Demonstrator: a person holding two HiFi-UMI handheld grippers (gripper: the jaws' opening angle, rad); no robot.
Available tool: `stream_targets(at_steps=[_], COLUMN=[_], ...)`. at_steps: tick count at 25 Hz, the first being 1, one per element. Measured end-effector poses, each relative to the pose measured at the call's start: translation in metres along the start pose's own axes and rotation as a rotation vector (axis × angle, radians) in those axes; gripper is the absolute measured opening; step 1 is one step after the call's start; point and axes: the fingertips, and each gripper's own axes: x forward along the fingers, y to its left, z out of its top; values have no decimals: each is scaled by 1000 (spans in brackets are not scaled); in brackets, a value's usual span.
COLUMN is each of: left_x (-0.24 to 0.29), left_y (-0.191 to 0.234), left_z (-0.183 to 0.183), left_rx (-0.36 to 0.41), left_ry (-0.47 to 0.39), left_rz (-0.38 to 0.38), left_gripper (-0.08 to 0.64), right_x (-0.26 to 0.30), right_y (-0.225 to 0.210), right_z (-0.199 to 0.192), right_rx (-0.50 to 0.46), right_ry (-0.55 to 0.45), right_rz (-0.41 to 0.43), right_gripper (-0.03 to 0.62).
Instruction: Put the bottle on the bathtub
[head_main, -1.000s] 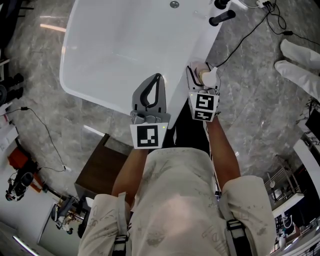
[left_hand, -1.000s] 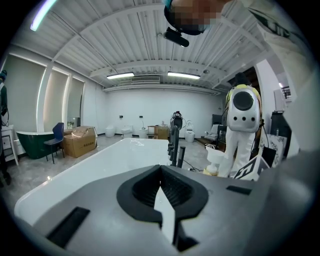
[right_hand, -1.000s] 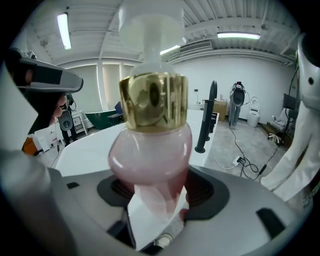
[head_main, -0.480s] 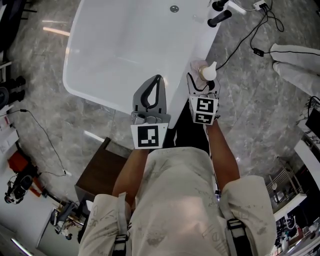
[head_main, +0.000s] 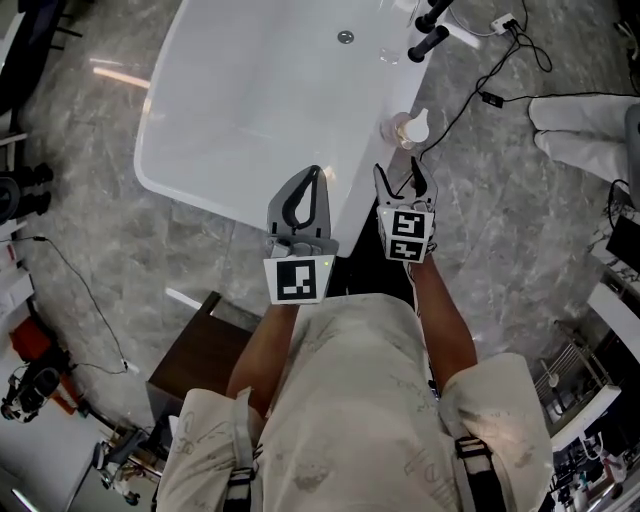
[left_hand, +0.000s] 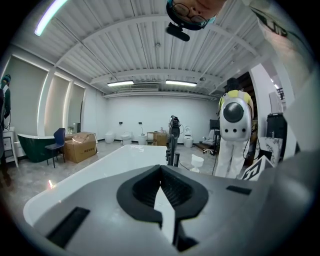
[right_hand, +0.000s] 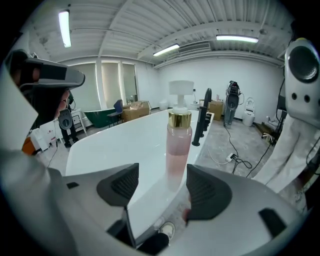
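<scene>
A pink pump bottle (right_hand: 178, 142) with a gold collar and white pump head stands upright on the right rim of the white bathtub (head_main: 250, 100). From above, the bottle (head_main: 410, 127) shows just beyond my right gripper (head_main: 400, 181). That right gripper (right_hand: 160, 187) is open, its jaws apart and a little short of the bottle, holding nothing. My left gripper (head_main: 303, 183) is shut and empty over the tub's near rim; in the left gripper view the left gripper (left_hand: 161, 187) shows its jaws pressed together.
Black tap fittings (head_main: 432, 30) stand at the tub's far right rim. Cables and a power strip (head_main: 500, 24) lie on the marble floor to the right. A dark wooden cabinet (head_main: 205, 355) is at lower left. A white robot's legs (right_hand: 302, 125) stand to the right.
My right gripper has let go of the bottle and drawn back toward me; the bottle stays upright on the rim. The left gripper has stayed shut.
</scene>
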Motion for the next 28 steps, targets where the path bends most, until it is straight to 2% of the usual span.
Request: stream_targets(at_steps=[14, 19, 28], left_x=[-100, -126, -155], left_y=[11, 29, 65], left_z=[6, 21, 63], left_rx=[-7, -6, 8], left_ry=[-62, -86, -170], left_rz=[12, 48, 115], left_gripper=[3, 2, 3], right_x=[-94, -125, -175], right_y=[48, 62, 75], right_z=[12, 46, 135], right_rx=[-52, -50, -67], right_ry=[-82, -166, -391], right_rz=[-3, 6, 3], right_gripper=[265, 265, 265])
